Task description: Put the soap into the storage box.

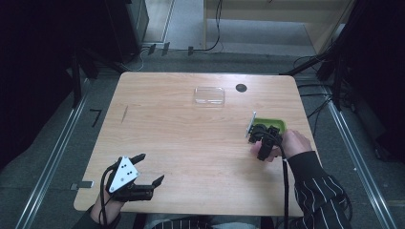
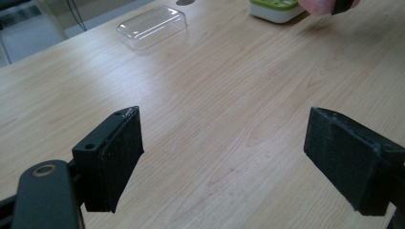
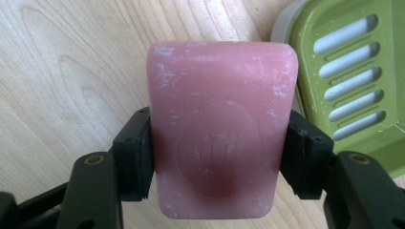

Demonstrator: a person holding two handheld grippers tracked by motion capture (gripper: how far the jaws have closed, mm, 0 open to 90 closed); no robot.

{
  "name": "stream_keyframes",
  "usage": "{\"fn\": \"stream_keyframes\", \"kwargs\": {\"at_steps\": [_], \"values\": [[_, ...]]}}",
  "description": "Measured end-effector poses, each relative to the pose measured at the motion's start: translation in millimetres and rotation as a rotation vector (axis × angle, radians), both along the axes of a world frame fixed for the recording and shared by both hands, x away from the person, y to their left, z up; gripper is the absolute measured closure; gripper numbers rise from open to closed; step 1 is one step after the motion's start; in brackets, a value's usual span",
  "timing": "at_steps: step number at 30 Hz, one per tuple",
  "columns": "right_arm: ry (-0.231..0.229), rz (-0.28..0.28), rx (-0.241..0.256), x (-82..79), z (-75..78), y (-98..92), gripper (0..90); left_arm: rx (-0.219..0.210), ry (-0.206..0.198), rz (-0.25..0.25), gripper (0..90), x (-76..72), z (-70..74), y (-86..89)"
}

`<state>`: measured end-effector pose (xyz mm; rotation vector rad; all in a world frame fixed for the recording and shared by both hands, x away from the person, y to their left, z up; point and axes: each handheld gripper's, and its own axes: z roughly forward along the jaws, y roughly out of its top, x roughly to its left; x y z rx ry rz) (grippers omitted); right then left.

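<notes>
A pink bar of soap [image 3: 220, 124] is clamped between the jaws of my right gripper [image 3: 219, 157], just above the wooden table and beside a green soap dish [image 3: 353, 81] with slotted drain holes. From the high view, the right gripper [image 1: 264, 138] hangs at the near left edge of the green dish [image 1: 277, 125], and the soap is hidden by it. My left gripper [image 1: 149, 169] rests near the table's front left, jaws wide apart and empty [image 2: 224, 162]. A clear plastic lid [image 1: 209, 95] lies at the far middle.
A round dark hole [image 1: 241, 88] sits in the table [image 1: 191, 143] to the right of the clear lid [image 2: 152, 26]. The green dish [image 2: 274, 7] shows at the top of the left gripper view. Cables run on the floor beyond the far edge.
</notes>
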<state>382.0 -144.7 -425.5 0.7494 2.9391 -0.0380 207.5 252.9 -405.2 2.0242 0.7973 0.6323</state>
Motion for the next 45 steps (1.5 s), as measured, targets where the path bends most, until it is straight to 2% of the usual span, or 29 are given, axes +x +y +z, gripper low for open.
{"fn": "stream_keyframes", "kwargs": {"at_steps": [14, 19, 33, 38, 45], "values": [[-0.010, 0.035, 0.005, 4.7, 7.6, -10.2, 38.5, 0.002, 0.000, -0.001, 14.0, 0.3, -0.1, -0.1], [-0.009, 0.064, -0.001, 7.7, 7.9, -12.4, 38.5, 0.004, 0.002, 0.000, 14.0, 0.2, 0.0, -0.4], [-0.027, 0.080, 0.014, 15.8, 15.9, -16.1, 38.4, 0.006, 0.002, 0.002, 14.0, 0.5, -0.4, -0.9], [-0.026, 0.118, 0.012, 21.6, 18.2, -17.1, 38.5, 0.006, 0.002, 0.004, 14.0, 0.6, -0.4, -0.8], [-0.025, 0.143, 0.013, 28.5, 21.1, -19.6, 38.5, 0.005, 0.004, 0.006, 14.0, 0.8, -0.6, -1.2]]}}
